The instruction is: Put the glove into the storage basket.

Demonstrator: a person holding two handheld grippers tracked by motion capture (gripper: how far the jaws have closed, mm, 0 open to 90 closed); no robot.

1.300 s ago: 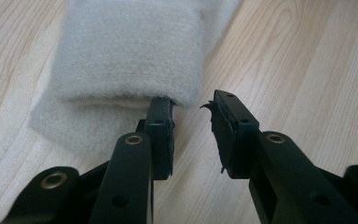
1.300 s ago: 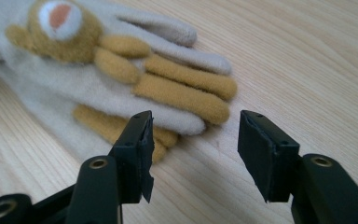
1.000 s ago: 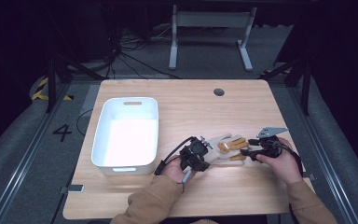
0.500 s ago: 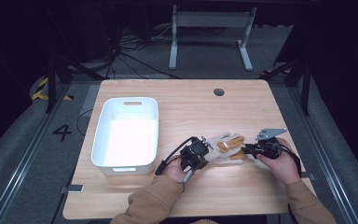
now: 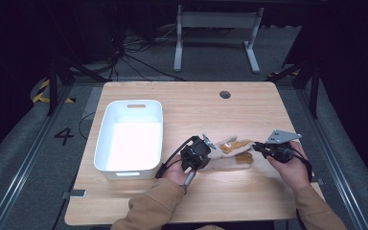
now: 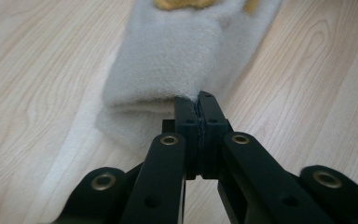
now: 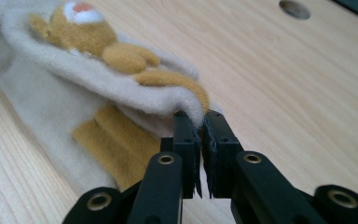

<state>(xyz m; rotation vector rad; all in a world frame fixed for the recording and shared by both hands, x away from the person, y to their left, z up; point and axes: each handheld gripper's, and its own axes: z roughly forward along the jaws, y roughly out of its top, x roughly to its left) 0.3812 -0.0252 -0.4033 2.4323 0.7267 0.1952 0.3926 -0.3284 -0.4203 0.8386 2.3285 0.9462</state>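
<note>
A cream fleece sock (image 5: 232, 154) with tan animal patches lies on the wooden table (image 5: 249, 110) between my hands. My left gripper (image 5: 210, 152) is shut on the sock's plain cream end (image 6: 177, 51), with its jaws (image 6: 198, 100) pinched flat on the fabric edge. My right gripper (image 5: 255, 149) holds the opposite end. Its jaws have just been closing, and a fold of the sock (image 7: 74, 79) sits clamped between its tips (image 7: 197, 116), raised slightly off the table.
A white plastic bin (image 5: 134, 102) stands on the table's left half, close to my left hand. A round cable hole (image 5: 225, 94) sits near the far edge. Bare wood stretches beyond the sock and to the right.
Both grippers have closed on the sock's two ends. The hands have stayed almost where they were, the right one lifting its end a little.
</note>
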